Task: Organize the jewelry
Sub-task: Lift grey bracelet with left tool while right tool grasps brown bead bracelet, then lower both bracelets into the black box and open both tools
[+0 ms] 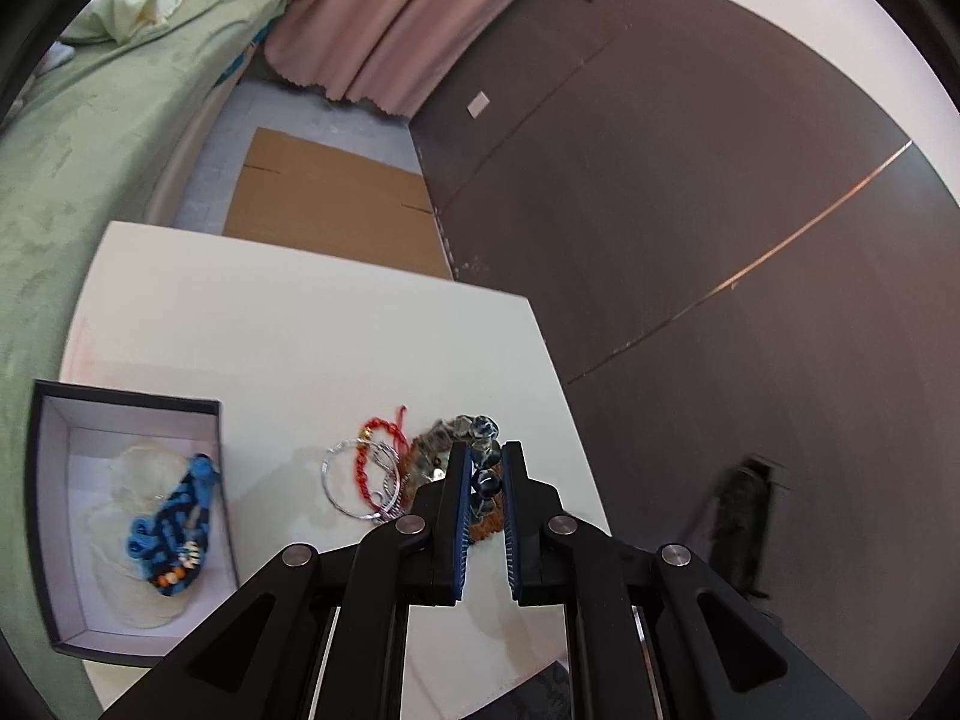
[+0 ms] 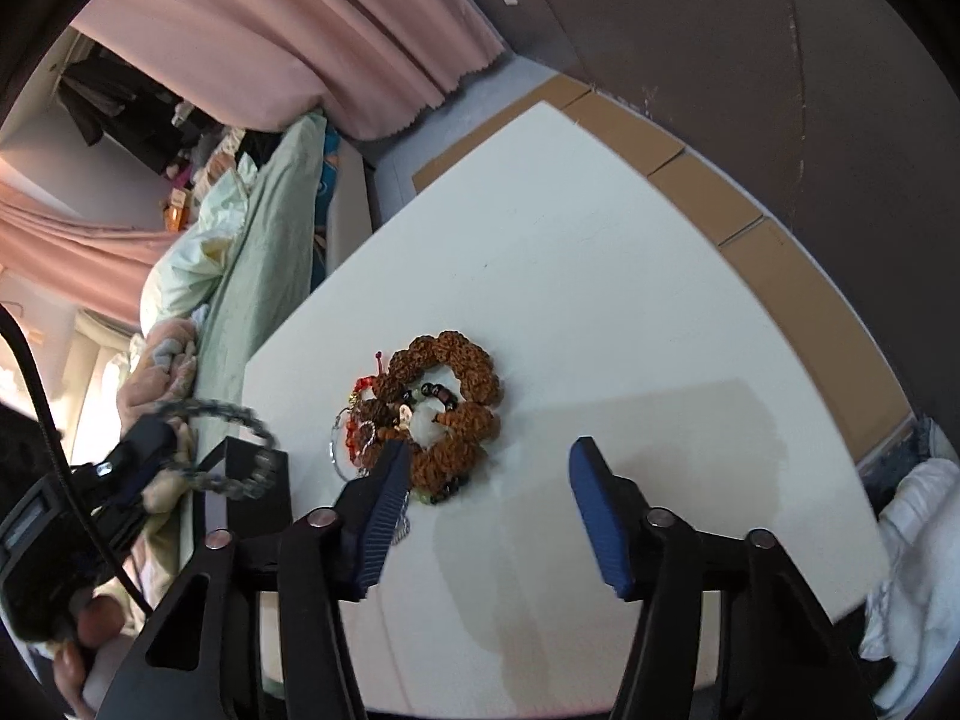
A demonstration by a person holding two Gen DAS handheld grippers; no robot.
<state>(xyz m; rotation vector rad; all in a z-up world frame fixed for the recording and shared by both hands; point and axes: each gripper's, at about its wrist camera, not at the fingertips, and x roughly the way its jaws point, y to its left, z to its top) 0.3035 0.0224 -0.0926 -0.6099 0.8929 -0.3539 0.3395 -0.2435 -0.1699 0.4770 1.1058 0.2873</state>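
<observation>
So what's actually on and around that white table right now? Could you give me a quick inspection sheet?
Surface: white table, bare apart from the jewelry.
Job's things: brown beaded bracelet, silver hoops, red cord bracelet piled together; blue braided bracelet in the open box.
Clutter: nothing seen.
Grippers: left hand-held gripper shut on a blue-grey bead bracelet, lifted; right hand-held gripper open, beside the pile.
Cables: black cable at the left hand-held gripper.
Surroundings: green bed, pink curtain, flattened cardboard.

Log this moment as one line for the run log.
left gripper: shut on dark beaded bracelet, lifted | right gripper: open over brown bead bracelet | box: blue woven bracelet inside
</observation>
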